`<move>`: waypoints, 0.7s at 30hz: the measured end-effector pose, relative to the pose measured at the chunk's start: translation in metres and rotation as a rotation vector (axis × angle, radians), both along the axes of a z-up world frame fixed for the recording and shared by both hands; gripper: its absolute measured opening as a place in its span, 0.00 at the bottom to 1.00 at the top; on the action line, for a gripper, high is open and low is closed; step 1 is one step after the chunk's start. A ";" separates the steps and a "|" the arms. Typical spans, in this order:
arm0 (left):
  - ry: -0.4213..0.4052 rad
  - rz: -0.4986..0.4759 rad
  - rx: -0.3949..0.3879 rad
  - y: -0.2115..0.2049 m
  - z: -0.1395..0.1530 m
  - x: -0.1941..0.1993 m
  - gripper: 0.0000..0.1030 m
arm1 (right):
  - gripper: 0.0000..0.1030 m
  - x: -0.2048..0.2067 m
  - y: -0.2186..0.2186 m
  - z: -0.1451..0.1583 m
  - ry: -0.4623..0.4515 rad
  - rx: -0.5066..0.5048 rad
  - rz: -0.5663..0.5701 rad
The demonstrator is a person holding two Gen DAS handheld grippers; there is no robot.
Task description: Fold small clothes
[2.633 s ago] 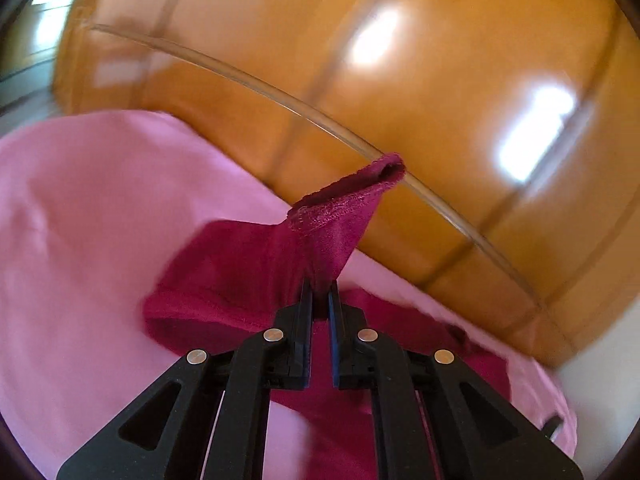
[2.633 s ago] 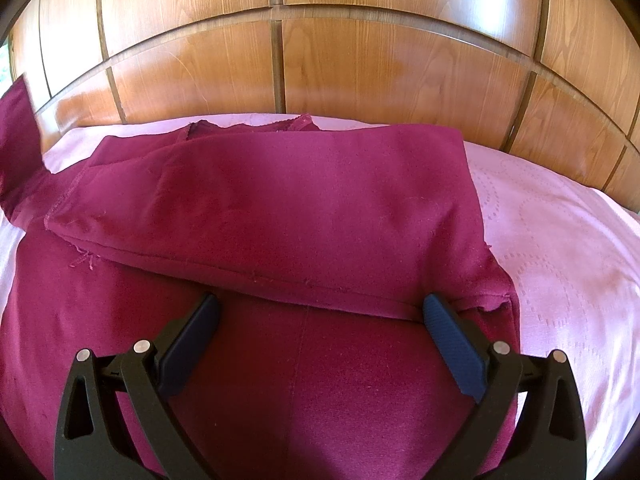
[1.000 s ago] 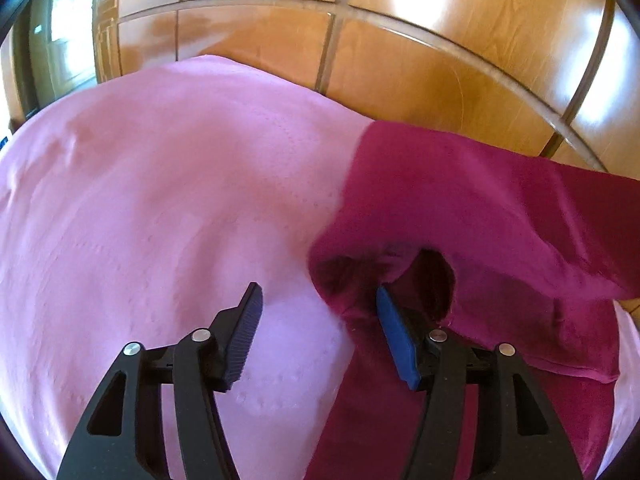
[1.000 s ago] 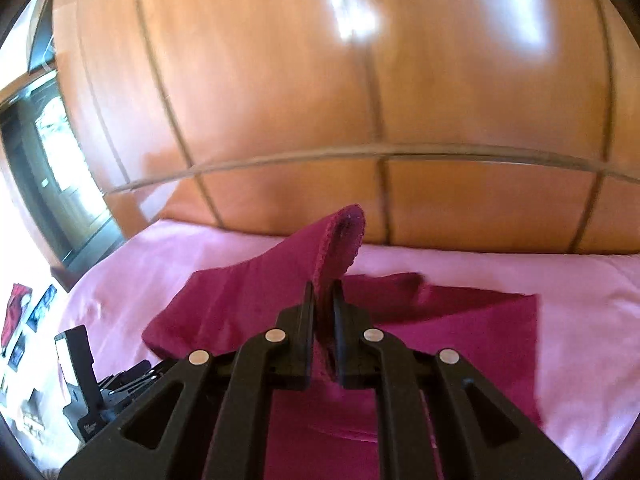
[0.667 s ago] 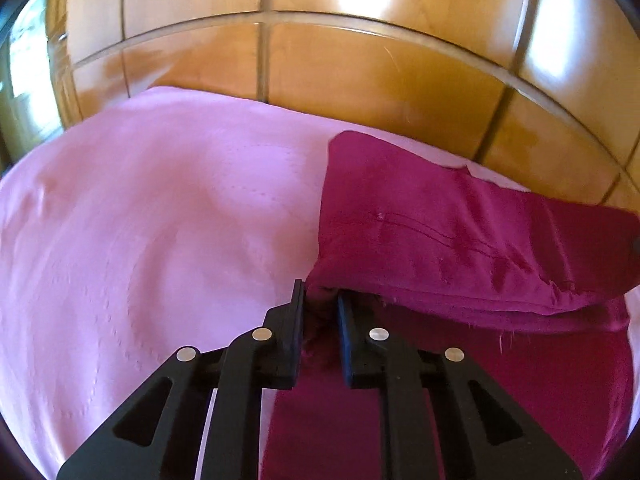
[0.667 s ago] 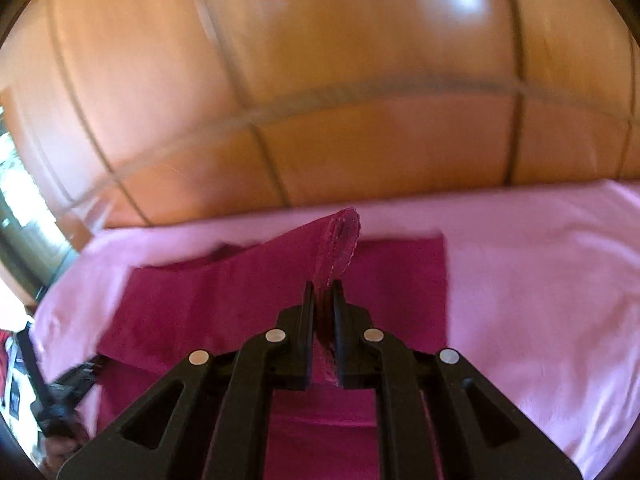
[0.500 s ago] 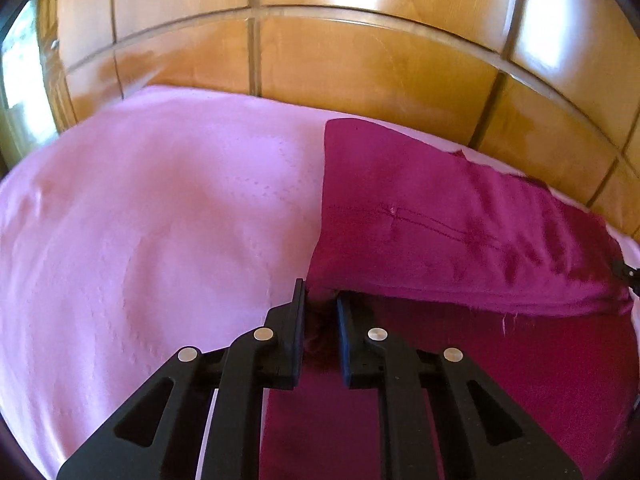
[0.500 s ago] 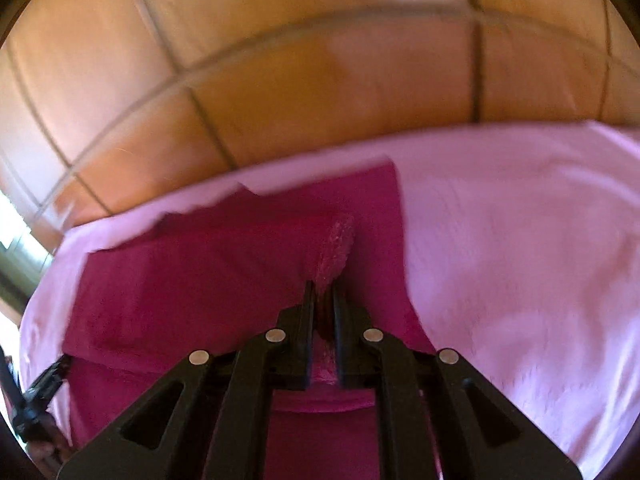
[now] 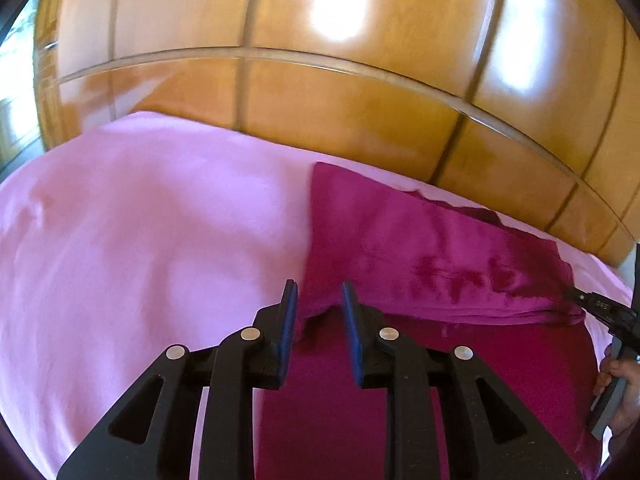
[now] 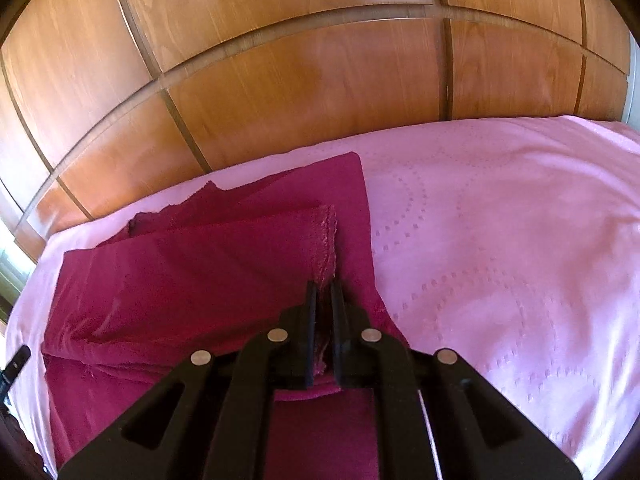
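Observation:
A dark crimson garment lies folded over itself on the pink bedsheet. In the left wrist view my left gripper straddles the near left corner of the folded layer; its jaws are opening and the blue pads stand off the cloth. In the right wrist view my right gripper is shut on the frayed edge of the garment at the fold's right end, low on the bed. The right gripper and the hand holding it show at the left view's right border.
Glossy wooden panels rise right behind the bed. Bare pink sheet spreads to the right of the garment and also to its left. A black part of the other gripper pokes in at the right view's left border.
The left gripper closed on the fold's corner, and its jaws have now parted again. The right gripper came down and laid its held edge onto the garment.

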State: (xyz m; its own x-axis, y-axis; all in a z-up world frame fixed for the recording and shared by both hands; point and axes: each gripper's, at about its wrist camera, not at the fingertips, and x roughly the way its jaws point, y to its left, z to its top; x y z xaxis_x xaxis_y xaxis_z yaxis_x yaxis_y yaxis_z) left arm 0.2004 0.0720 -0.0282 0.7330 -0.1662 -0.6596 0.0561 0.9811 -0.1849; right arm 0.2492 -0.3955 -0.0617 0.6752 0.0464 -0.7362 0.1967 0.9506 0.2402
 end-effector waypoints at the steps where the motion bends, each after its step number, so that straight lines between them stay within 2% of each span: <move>1: 0.026 -0.024 -0.005 -0.008 -0.006 0.008 0.21 | 0.06 0.002 0.002 -0.001 0.008 -0.006 0.003; 3: 0.084 -0.038 0.013 -0.018 -0.021 0.019 0.21 | 0.07 0.002 0.001 0.001 0.019 -0.012 -0.002; 5: 0.111 -0.049 0.039 -0.026 -0.033 0.024 0.21 | 0.25 -0.003 0.004 0.012 -0.003 -0.042 -0.016; 7: 0.100 -0.053 0.053 -0.028 -0.034 0.021 0.21 | 0.44 -0.011 0.012 0.024 -0.050 -0.061 -0.003; 8: 0.103 -0.056 0.036 -0.027 -0.033 0.019 0.21 | 0.48 -0.014 0.022 0.031 -0.076 -0.068 0.028; 9: 0.101 -0.058 -0.021 -0.020 -0.030 0.016 0.21 | 0.50 -0.015 0.033 0.036 -0.097 -0.073 0.067; 10: 0.093 -0.053 -0.068 -0.012 -0.026 0.013 0.34 | 0.56 -0.016 0.044 0.038 -0.112 -0.076 0.106; 11: 0.084 -0.040 -0.113 -0.003 -0.023 0.011 0.40 | 0.60 -0.015 0.052 0.038 -0.118 -0.079 0.135; 12: 0.070 -0.003 -0.167 0.012 -0.018 0.010 0.55 | 0.61 -0.013 0.063 0.036 -0.118 -0.084 0.173; 13: 0.061 0.028 -0.211 0.023 -0.016 0.012 0.58 | 0.62 -0.010 0.072 0.032 -0.110 -0.090 0.200; 15: 0.089 0.067 -0.330 0.051 -0.015 0.024 0.59 | 0.62 -0.003 0.081 0.020 -0.086 -0.095 0.219; 18: 0.148 0.089 -0.468 0.080 -0.021 0.051 0.59 | 0.62 0.005 0.083 -0.001 -0.048 -0.067 0.206; 21: 0.186 0.107 -0.526 0.094 -0.028 0.079 0.59 | 0.63 0.006 0.078 -0.011 -0.057 -0.029 0.195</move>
